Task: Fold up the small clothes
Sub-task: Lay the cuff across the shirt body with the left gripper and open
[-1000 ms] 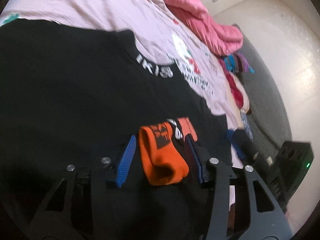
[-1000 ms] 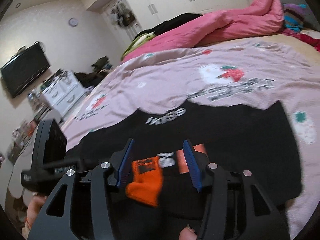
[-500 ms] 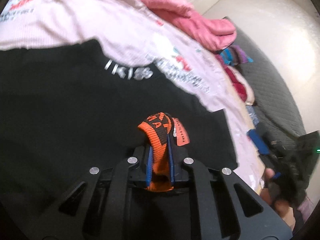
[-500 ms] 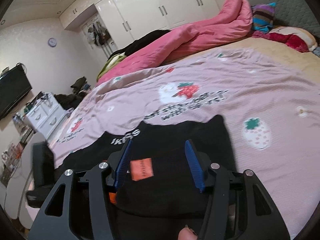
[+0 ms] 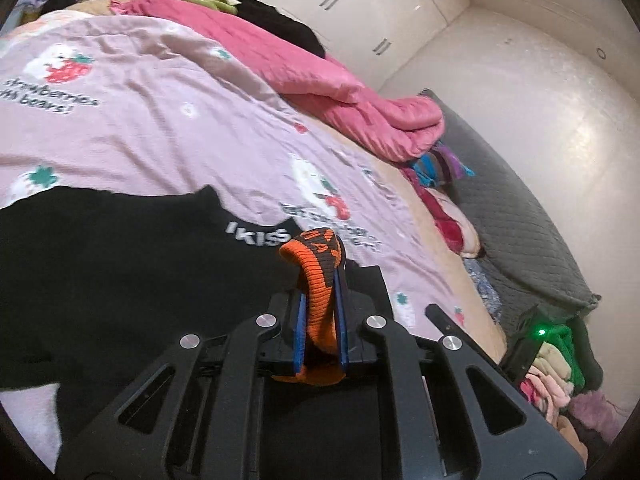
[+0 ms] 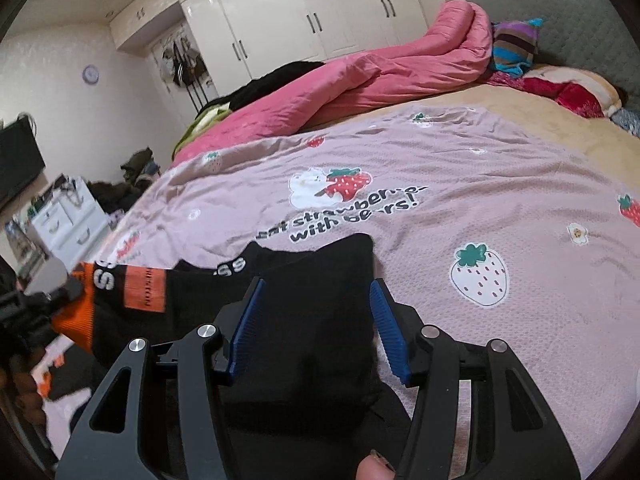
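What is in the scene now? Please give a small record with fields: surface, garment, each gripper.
surface: pink strawberry bedsheet
garment: black sock with orange toe and patch, lying over a black cloth
left gripper: shut on the sock's orange end, lifted off the cloth
right gripper: open, jaws on either side of a raised fold of black fabric, pads not pressing

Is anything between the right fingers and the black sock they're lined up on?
Nothing visible. The right gripper is open with the black sock directly between its fingers. The left gripper is off to the side, shut on the orange cuff.
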Demonstrator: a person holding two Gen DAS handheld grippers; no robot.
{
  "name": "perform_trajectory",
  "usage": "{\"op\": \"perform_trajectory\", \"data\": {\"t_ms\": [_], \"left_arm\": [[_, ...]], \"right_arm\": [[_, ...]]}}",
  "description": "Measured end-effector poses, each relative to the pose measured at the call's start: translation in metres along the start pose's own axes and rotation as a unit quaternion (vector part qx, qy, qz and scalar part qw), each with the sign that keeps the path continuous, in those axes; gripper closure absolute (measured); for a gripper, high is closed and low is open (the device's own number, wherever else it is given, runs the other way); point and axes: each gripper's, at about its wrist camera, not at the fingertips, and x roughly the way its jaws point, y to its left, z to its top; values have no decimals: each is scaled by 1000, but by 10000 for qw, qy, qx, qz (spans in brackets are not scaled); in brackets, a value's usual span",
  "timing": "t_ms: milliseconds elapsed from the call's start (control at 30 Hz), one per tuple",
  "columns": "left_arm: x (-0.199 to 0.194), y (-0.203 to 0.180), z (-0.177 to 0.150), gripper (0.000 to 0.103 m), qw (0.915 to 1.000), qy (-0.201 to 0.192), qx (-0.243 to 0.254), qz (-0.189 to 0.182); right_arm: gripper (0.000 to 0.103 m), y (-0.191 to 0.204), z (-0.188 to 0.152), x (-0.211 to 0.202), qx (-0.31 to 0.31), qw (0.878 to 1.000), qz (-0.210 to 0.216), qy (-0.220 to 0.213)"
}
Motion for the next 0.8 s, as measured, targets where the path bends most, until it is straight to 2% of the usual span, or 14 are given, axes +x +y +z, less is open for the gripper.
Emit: {"op": "perform_trajectory", "data": {"t_ms": [167, 400, 467, 667, 800], "left_arm": [[-5, 25, -5, 98, 9994, 1, -243, 245], [-11, 45, -12, 97, 9976, 92, -327, 596], [-14, 52, -13, 92, 9961, 32, -352, 808], [-18, 53, -16, 90, 9915, -39, -133, 1295], [-2, 51, -24, 80, 9891, 284, 35, 1441]], "right_arm": [[50, 12, -6, 8, -231, 9996, 49, 138], [50, 32, -18, 26, -655, 9967, 43, 469], [50, 37, -21, 29, -747, 9957, 57, 543], [46, 55, -33, 42, -1138, 9904, 70, 788], [43, 64, -42, 52, -1311, 9862, 50, 1007]]}}
